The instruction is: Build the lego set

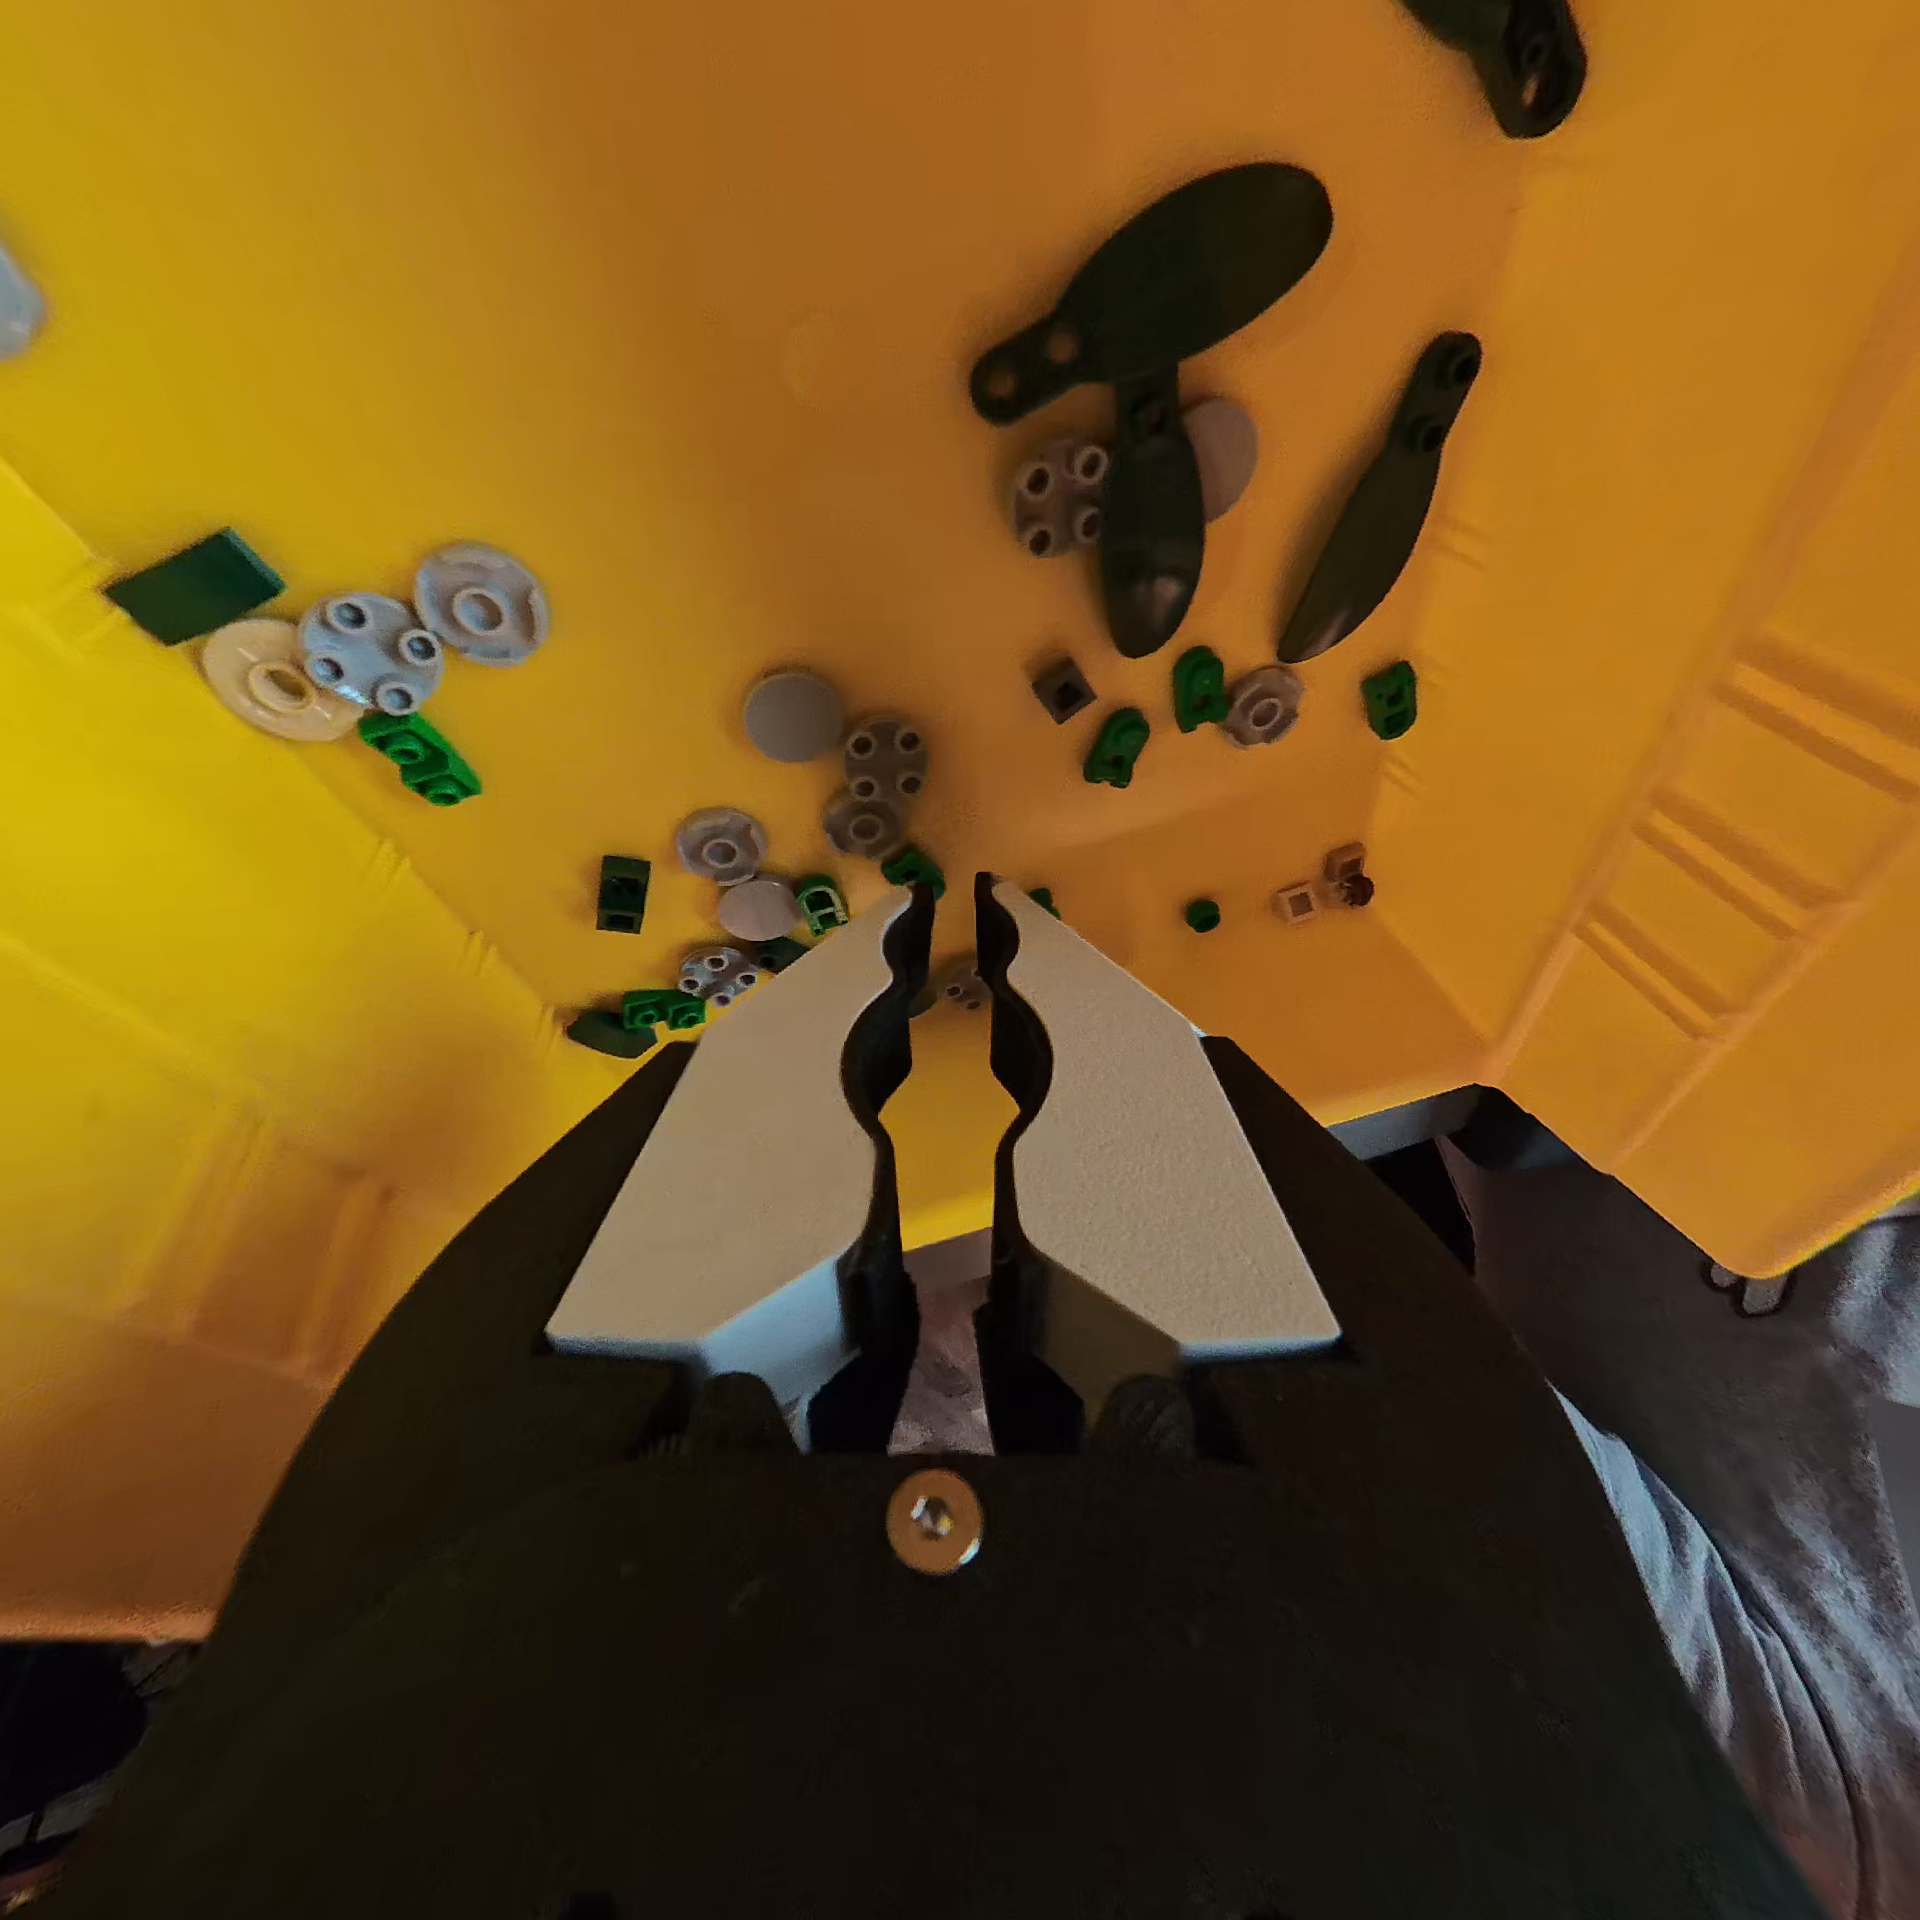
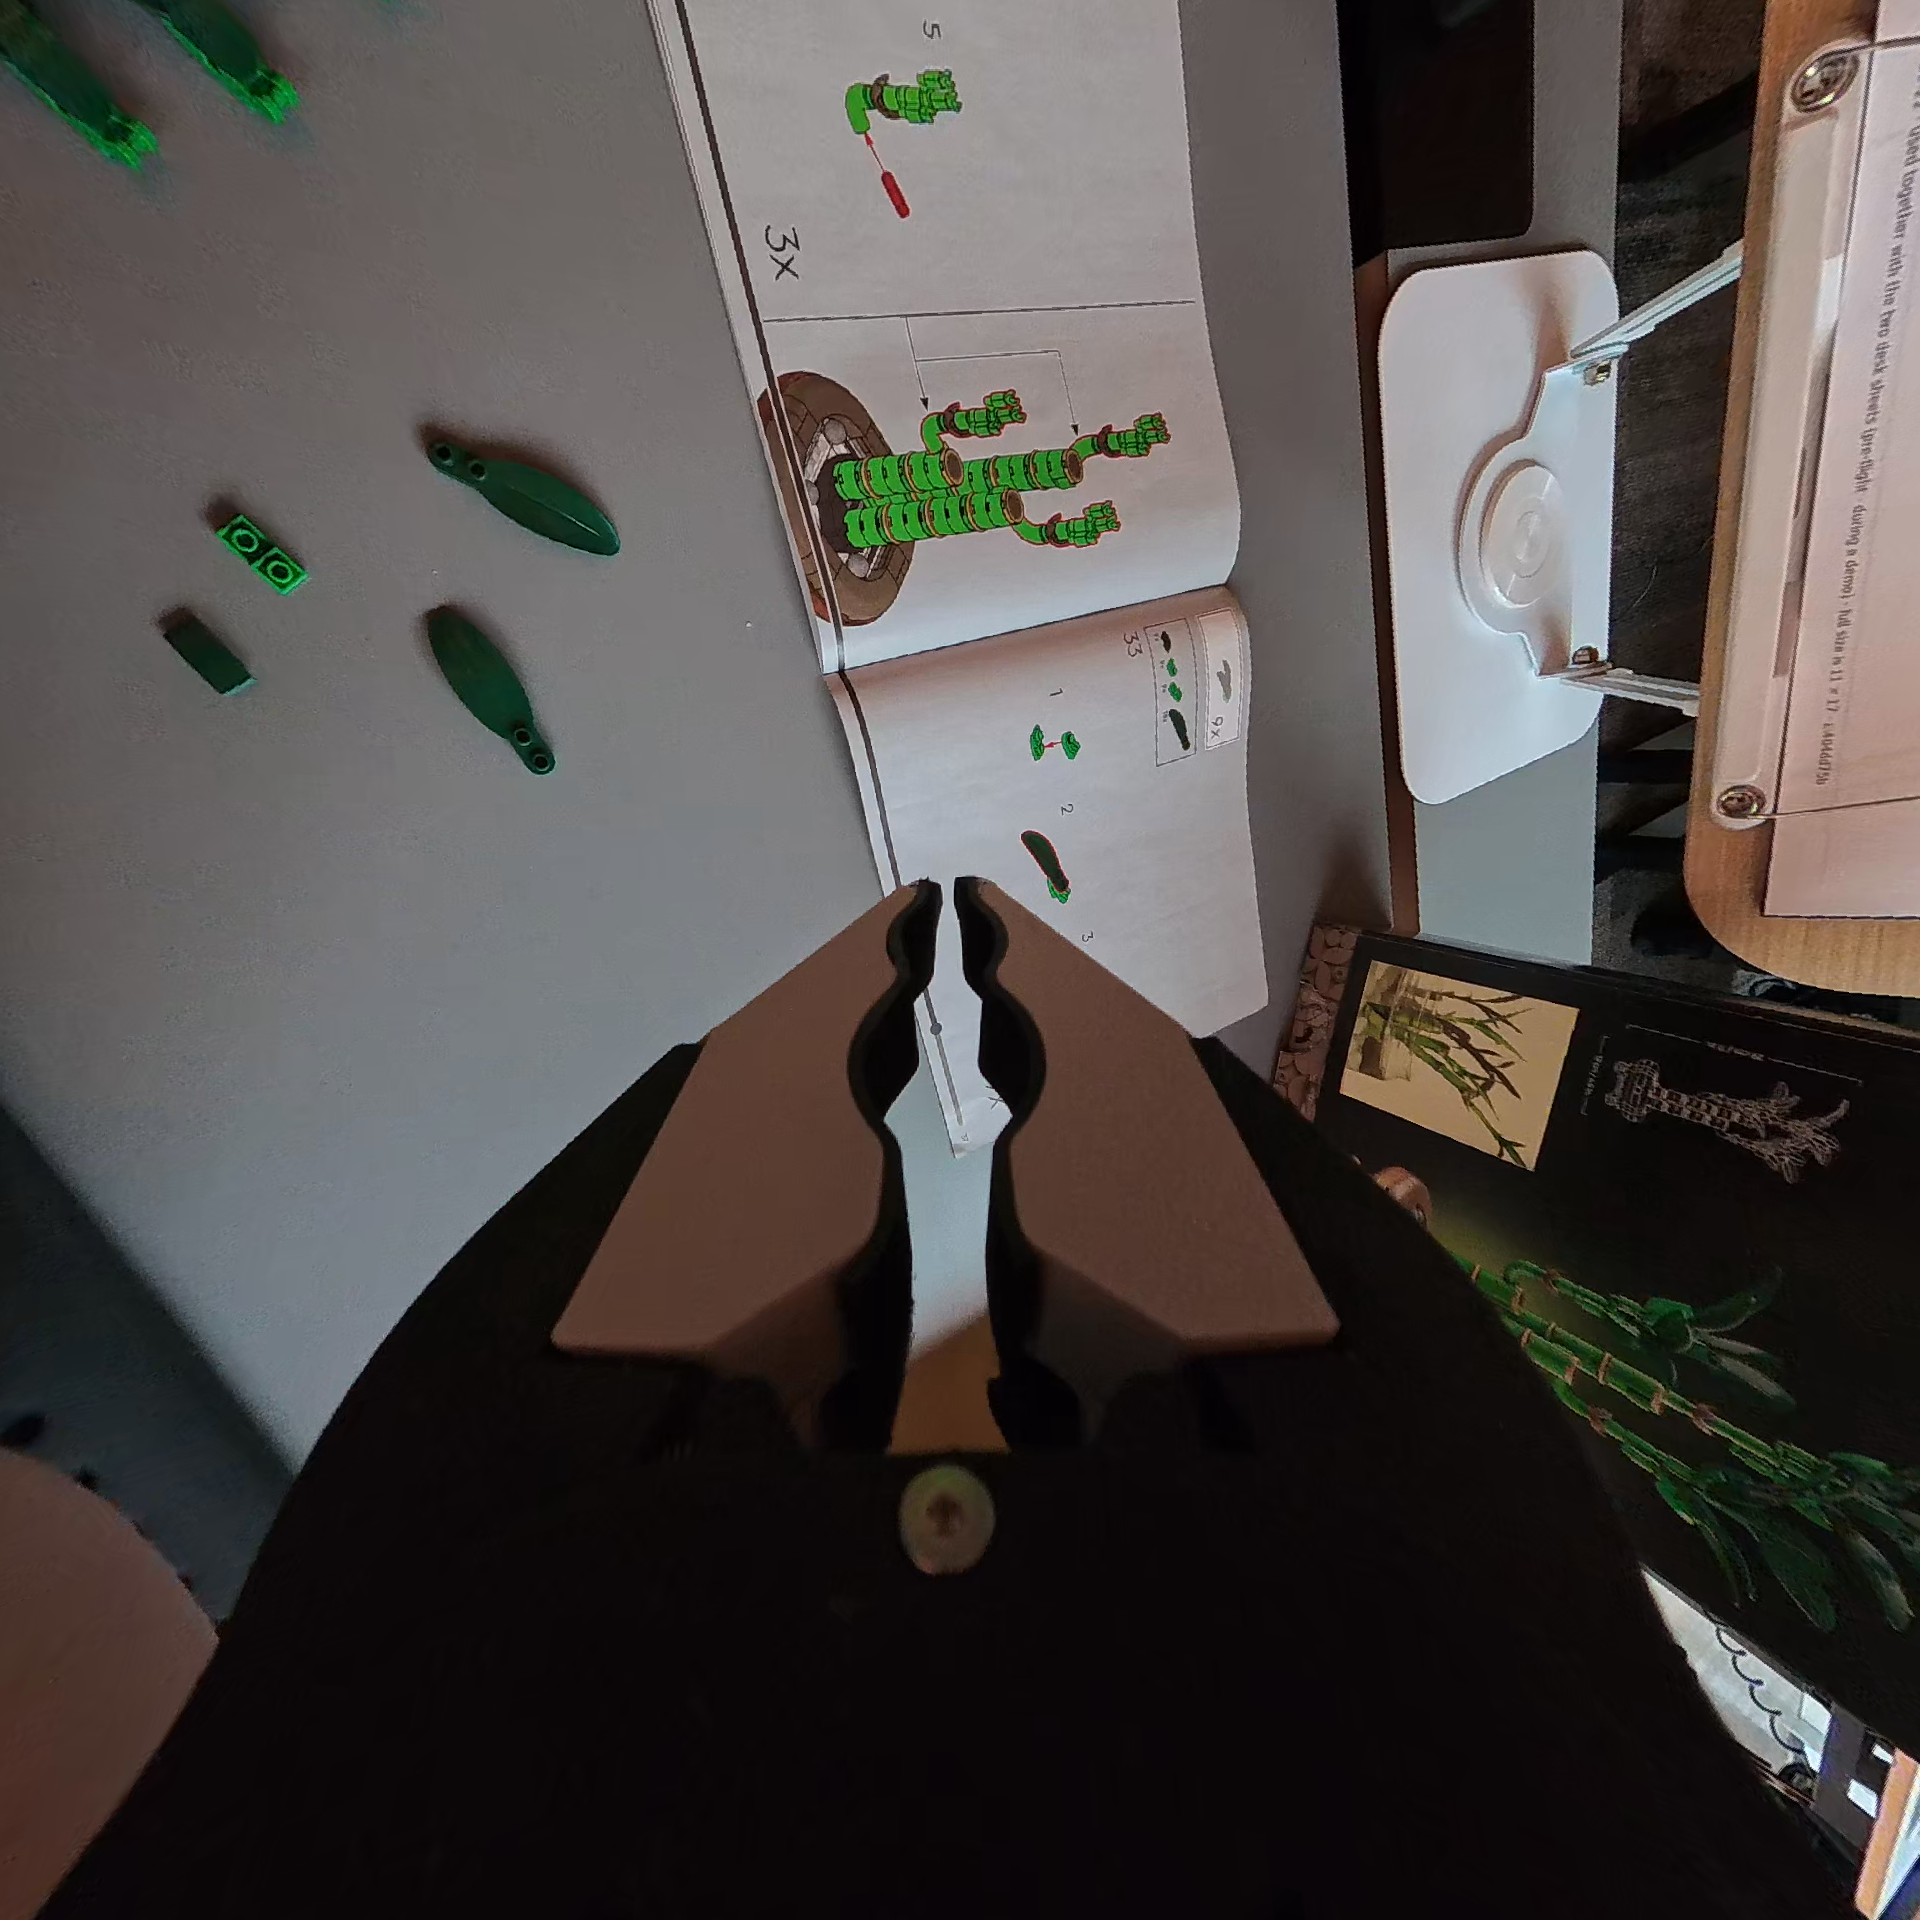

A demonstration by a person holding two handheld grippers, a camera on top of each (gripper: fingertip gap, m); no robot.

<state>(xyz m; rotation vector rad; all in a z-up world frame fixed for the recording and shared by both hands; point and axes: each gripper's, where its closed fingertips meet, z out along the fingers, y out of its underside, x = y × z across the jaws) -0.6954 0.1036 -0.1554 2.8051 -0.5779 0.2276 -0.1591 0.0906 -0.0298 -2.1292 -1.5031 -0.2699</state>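
Observation:
In the left wrist view my left gripper (image 1: 954,896) hovers over a yellow tray (image 1: 520,260), its jaws almost together and empty. Below its tips lie grey round plates (image 1: 883,758) and small green pieces (image 1: 421,758). Dark green leaf pieces (image 1: 1164,281) lie farther back. In the right wrist view my right gripper (image 2: 948,888) is shut and empty above the edge of the open instruction booklet (image 2: 1039,520). Left of it on the grey table (image 2: 364,987) lie two dark green leaves (image 2: 525,499), a bright green two-stud plate (image 2: 262,556) and a dark green tile (image 2: 208,652).
The tray's ribbed wall (image 1: 1714,831) rises at the right. A tan round plate (image 1: 265,681) and tiny brown pieces (image 1: 1340,878) also lie in the tray. The dark set box (image 2: 1610,1247) lies right of my right gripper. A white stand (image 2: 1496,520) and a wooden board with a sheet (image 2: 1766,520) are beyond. There is about 55 cm between the tips of the two grippers. From my right tips it is roughly 20 cm to the bright green two-stud plate (image 2: 262,556); from my left, 45 cm.

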